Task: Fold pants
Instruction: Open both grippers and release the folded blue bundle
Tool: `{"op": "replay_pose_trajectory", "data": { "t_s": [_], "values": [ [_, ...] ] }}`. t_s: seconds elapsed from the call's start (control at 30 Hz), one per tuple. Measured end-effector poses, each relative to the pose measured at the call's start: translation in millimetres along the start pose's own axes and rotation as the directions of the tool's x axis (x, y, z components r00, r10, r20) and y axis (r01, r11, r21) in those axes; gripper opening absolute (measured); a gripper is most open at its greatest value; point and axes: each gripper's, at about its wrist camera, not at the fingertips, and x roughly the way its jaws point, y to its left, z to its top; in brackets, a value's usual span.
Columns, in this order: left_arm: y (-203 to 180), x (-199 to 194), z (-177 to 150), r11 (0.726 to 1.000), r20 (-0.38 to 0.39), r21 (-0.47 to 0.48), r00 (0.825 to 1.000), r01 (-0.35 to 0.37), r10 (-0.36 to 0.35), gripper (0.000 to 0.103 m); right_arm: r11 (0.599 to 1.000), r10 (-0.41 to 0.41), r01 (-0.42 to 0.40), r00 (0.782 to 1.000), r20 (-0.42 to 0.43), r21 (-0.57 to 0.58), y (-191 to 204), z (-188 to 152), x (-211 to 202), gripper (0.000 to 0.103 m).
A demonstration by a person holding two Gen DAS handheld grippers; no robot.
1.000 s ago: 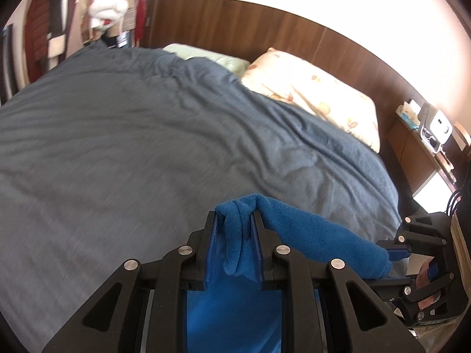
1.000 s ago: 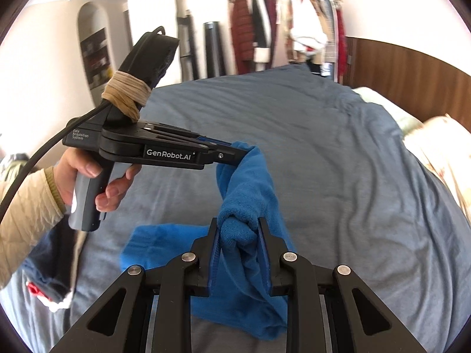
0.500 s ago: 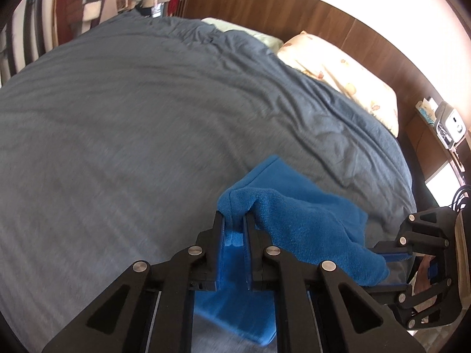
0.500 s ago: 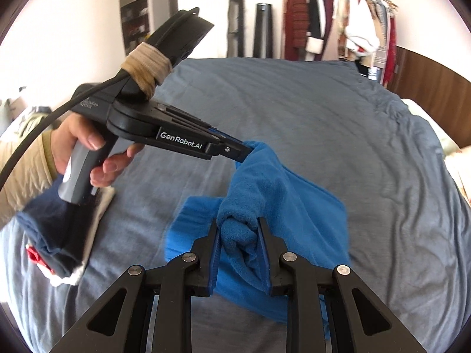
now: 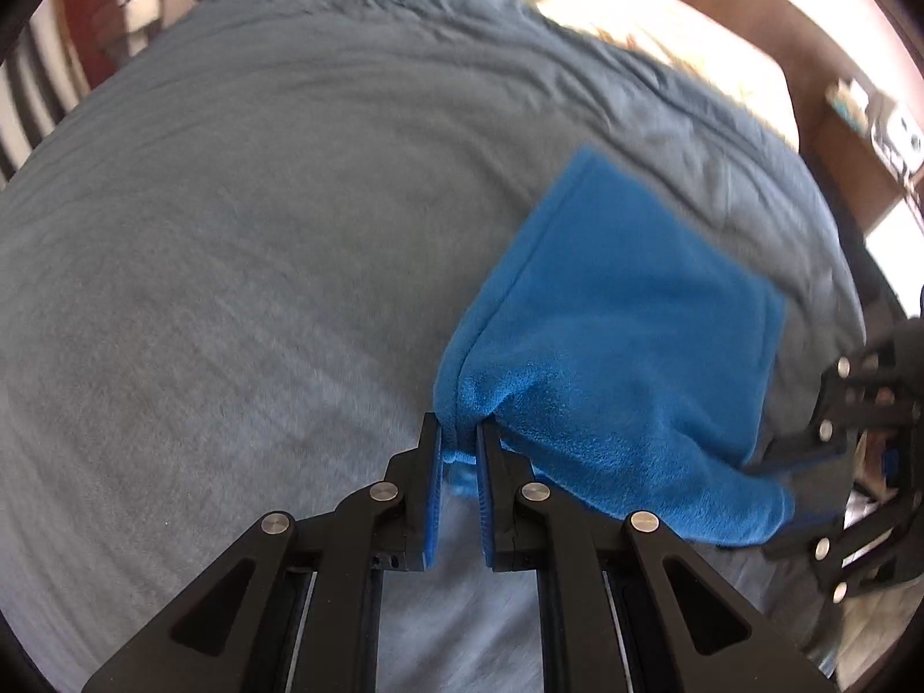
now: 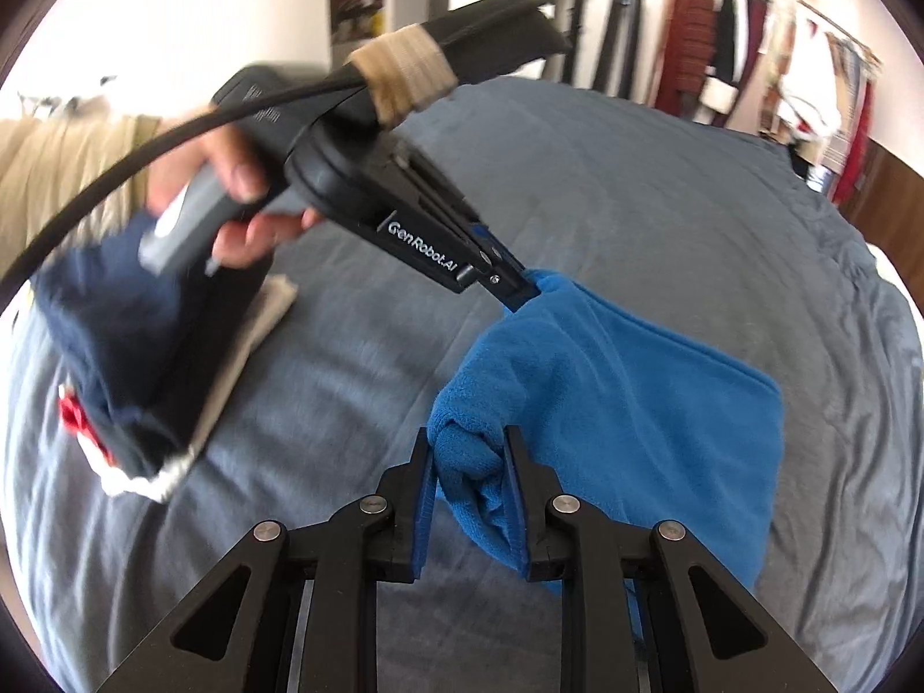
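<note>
Blue fleece pants (image 5: 623, 312) lie doubled over on the grey bedspread (image 5: 231, 219). My left gripper (image 5: 459, 433) is shut on one corner of the folded edge, the cloth pinched thin between its pads. My right gripper (image 6: 469, 450) is shut on a thick roll of the pants (image 6: 623, 381) at the other corner. The left gripper (image 6: 522, 289) also shows in the right wrist view, held by a hand (image 6: 242, 213), its tips buried in the cloth. The right gripper's frame (image 5: 866, 433) shows at the right edge of the left wrist view, its tips hidden by cloth.
A folded dark navy garment (image 6: 127, 358) on a light cloth lies on the bed left of the pants. Pillows (image 5: 664, 34) rest against a wooden headboard. A clothes rack (image 6: 779, 58) stands beyond the bed's far end.
Both grippers have come down and forward with the pants. The raised fold has dropped and now spreads flat over the lower layer on the bed. The left gripper's pinch has narrowed.
</note>
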Motion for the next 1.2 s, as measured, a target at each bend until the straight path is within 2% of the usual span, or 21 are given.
{"op": "replay_pose_trajectory", "data": {
  "t_s": [0.43, 0.53, 0.7, 0.83, 0.87, 0.97, 1.03, 1.13, 1.2],
  "values": [
    [-1.6, 5.2, -10.4, 0.994, -0.121, 0.105, 0.992, -0.01, 0.023, 0.014, 0.994, -0.012, 0.002, 0.995, -0.097, -0.109, 24.6, -15.4, 19.7, 0.023],
    [5.4, 0.9, -13.2, 0.988, -0.133, 0.117, 0.985, -0.097, 0.113, 0.013, 0.993, -0.011, -0.002, 0.994, -0.11, -0.116, 24.4, -14.8, 18.7, 0.026],
    [15.2, -12.9, -15.6, 0.983, -0.117, -0.012, 0.977, -0.181, 0.178, 0.014, 0.999, 0.02, -0.026, 0.989, -0.146, -0.038, 18.8, -9.4, 17.7, 0.03],
    [3.2, -30.7, -15.3, 0.973, -0.052, -0.122, 0.98, -0.195, 0.19, 0.026, 0.998, 0.039, -0.046, 0.99, -0.133, -0.048, 27.4, -10.7, 13.8, 0.031],
    [-2.4, -35.0, -16.1, 0.969, -0.039, -0.157, 0.982, -0.19, 0.186, 0.027, 0.996, 0.055, -0.063, 0.99, -0.132, -0.055, 31.4, -11.8, 11.1, 0.031],
    [-17.4, -46.3, -17.9, 0.945, 0.018, -0.292, 0.987, -0.147, 0.159, 0.029, 0.99, 0.133, -0.137, 0.986, -0.096, -0.029, 34.4, -14.6, -5.6, 0.031],
    [-20.5, -55.5, -25.4, 0.91, 0.063, -0.4, 0.988, -0.107, 0.144, 0.031, 0.99, 0.14, -0.141, 0.989, -0.055, -0.008, 30.9, -15.7, -20.9, 0.031],
    [-28.2, -64.8, -33.4, 0.837, 0.124, -0.543, 0.979, -0.07, 0.162, 0.036, 0.997, 0.079, -0.079, 0.997, 0.012, 0.007, 15.6, -15.9, -41.9, 0.031],
    [-35.8, -65.1, -36.6, 0.79, 0.132, -0.605, 0.965, -0.102, 0.225, 0.041, 0.999, 0.007, -0.009, 0.999, 0.032, 0.044, -7.2, -15.1, -50.1, 0.031]
  ]
}}
